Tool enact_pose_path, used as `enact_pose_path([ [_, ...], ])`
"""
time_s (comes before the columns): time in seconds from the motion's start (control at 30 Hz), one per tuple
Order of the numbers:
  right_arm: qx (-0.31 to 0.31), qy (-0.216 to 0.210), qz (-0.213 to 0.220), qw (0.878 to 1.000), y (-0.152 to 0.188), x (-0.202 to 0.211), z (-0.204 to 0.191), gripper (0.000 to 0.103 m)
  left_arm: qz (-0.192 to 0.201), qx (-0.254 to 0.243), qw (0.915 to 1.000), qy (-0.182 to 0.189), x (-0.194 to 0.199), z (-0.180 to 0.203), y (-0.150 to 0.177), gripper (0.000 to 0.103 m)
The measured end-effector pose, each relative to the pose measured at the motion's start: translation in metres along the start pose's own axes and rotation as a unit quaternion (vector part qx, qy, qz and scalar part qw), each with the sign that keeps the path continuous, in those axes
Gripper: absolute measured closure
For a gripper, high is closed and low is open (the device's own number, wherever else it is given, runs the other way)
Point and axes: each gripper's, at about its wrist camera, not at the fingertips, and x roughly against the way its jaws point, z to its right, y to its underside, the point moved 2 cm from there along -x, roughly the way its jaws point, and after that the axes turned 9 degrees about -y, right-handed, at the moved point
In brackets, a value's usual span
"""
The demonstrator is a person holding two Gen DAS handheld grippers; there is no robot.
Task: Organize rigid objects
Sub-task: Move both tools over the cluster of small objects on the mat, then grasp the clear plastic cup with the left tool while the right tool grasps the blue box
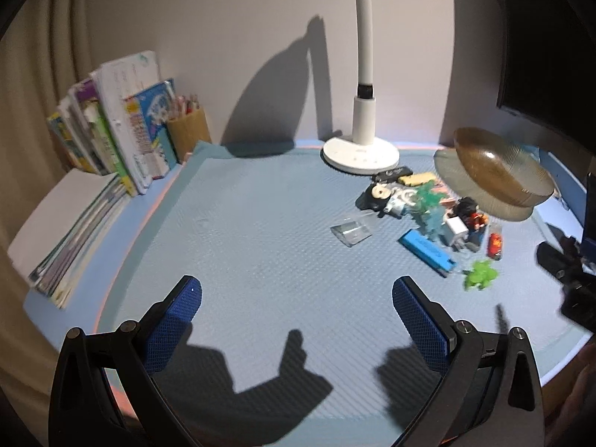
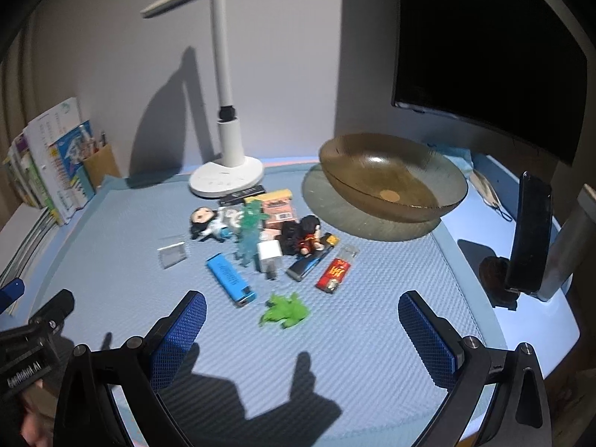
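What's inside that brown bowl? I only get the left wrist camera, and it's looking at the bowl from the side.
Observer: Nothing. The right wrist view looks down into the brown bowl, and it is empty.
Operator: Is anything hiding by the red doll?
Observer: Yes. A dark lighter lies partly under it, pointing toward you.
Operator: Is it alone?
Observer: No. A red lighter with yellow markings lies right beside it.

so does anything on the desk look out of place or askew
Yes. The amber glass bowl sits tilted, its left rim raised off the round plate beneath it. In front of it, small items lie scattered loose on the blue mat, including a blue lighter, red lighter, white charger and green toy.
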Motion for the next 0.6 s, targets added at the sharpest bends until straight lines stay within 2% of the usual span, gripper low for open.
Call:
enact_pose_path([
  [0.1, 0.002, 0.023, -0.008, 1.0, -0.003, -0.019, 0.012, 0.0, -0.014, -0.013, 0.9996, 0.023, -0.03, -0.005, -0.008, 0.001],
  [0.23, -0.008, 0.02, -0.021, 1.0, -0.003, -0.045, 0.026, 0.0, -0.031, -0.042, 0.9965, 0.066, -0.068, 0.001, -0.022, 0.001],
  [0.27, -0.009, 0.015, -0.026, 1.0, -0.004, -0.051, 0.027, 0.0, -0.028, -0.054, 0.9952, 0.076, -0.074, 0.005, -0.025, 0.001],
  [0.4, 0.004, -0.06, -0.049, 0.997, -0.006, -0.073, 0.012, 0.002, -0.018, -0.106, 0.9849, 0.135, -0.097, 0.026, -0.035, 0.001],
  [0.5, 0.032, -0.101, -0.071, 0.992, -0.004, -0.089, -0.012, 0.017, -0.037, -0.132, 0.9761, 0.169, -0.119, 0.039, -0.041, 0.001],
  [0.53, 0.045, -0.104, -0.081, 0.99, -0.002, -0.095, -0.019, 0.025, -0.043, -0.136, 0.9729, 0.182, -0.125, 0.042, -0.043, 0.002],
  [0.6, 0.07, -0.099, -0.1, 0.988, 0.002, -0.11, -0.032, 0.029, -0.059, -0.139, 0.9673, 0.204, -0.139, 0.047, -0.045, 0.007],
])
